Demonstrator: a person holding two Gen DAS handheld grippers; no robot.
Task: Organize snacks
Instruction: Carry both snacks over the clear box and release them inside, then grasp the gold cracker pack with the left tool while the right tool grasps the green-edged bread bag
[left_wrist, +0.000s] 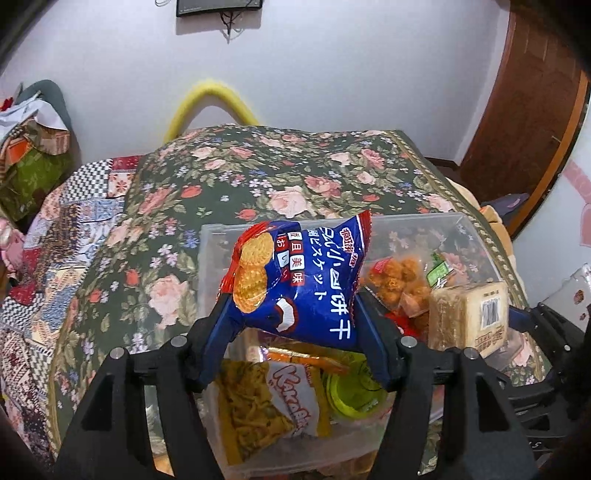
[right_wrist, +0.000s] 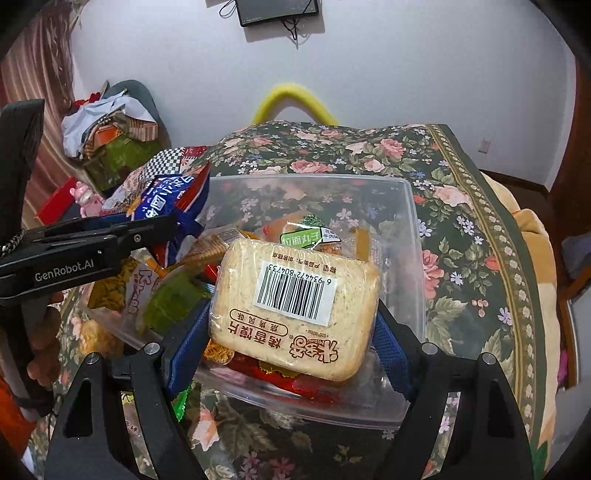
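Note:
My left gripper (left_wrist: 291, 314) is shut on a blue biscuit bag (left_wrist: 295, 277) and holds it above the clear plastic bin (left_wrist: 417, 223); the bag also shows in the right wrist view (right_wrist: 166, 201). My right gripper (right_wrist: 291, 332) is shut on a beige packet of toasted bread slices (right_wrist: 295, 306) with a barcode label, over the bin's near side (right_wrist: 415, 229). That packet shows at the right in the left wrist view (left_wrist: 467, 317). Several snack packs lie in the bin, among them a yellow noodle snack bag (left_wrist: 266, 402) and fried snack pieces (left_wrist: 399, 282).
The bin stands on a table under a dark floral cloth (left_wrist: 258, 173). A patchwork cloth (left_wrist: 48, 251) lies to the left. A yellow curved tube (left_wrist: 210, 99) stands behind the table. A pile of clutter (right_wrist: 110, 140) sits far left, a wooden door (left_wrist: 535, 110) at right.

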